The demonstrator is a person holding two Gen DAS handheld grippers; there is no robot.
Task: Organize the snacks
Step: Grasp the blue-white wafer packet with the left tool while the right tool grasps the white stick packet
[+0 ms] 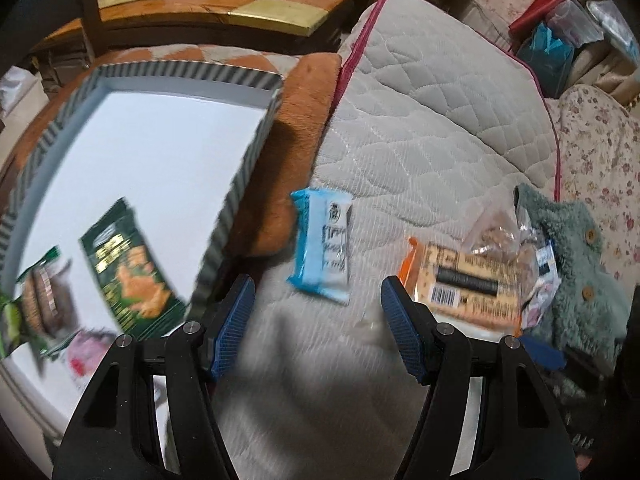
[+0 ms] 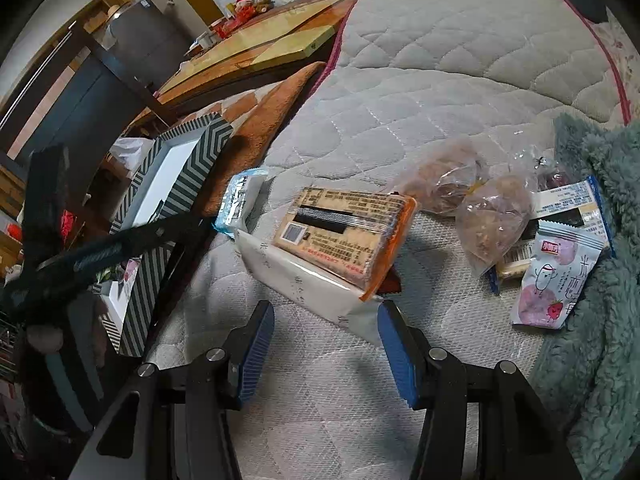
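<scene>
My right tongs [image 2: 326,344] stand partly open with nothing between the pads, poised over the quilted mattress [image 2: 440,92]. Just ahead of them lies a white wrapped pack [image 2: 304,276], and the near end of it comes almost to my right-hand pad; an orange-edged cracker pack [image 2: 340,236] rests on top of it. Both run slantwise, their long axes going from my near right up toward the far left, so I judge the right tongs the nearer ones for this pair and would have to turn across that slant to pinch them. My left tongs [image 1: 318,328] are open wider, also empty, above bare mattress. Ahead of them, slightly left of centre, a blue-and-white snack packet [image 1: 322,246] lies lengthwise away from me beside the orange blanket [image 1: 304,120]. Further right sit clear bags of pastries [image 2: 492,220] and a pink strawberry packet [image 2: 548,284] against the teal fleece garment [image 2: 592,240]. Toward the mattress's left edge stands the striped box [image 1: 248,172], already holding a green snack bag [image 1: 128,268] and a few others.
</scene>
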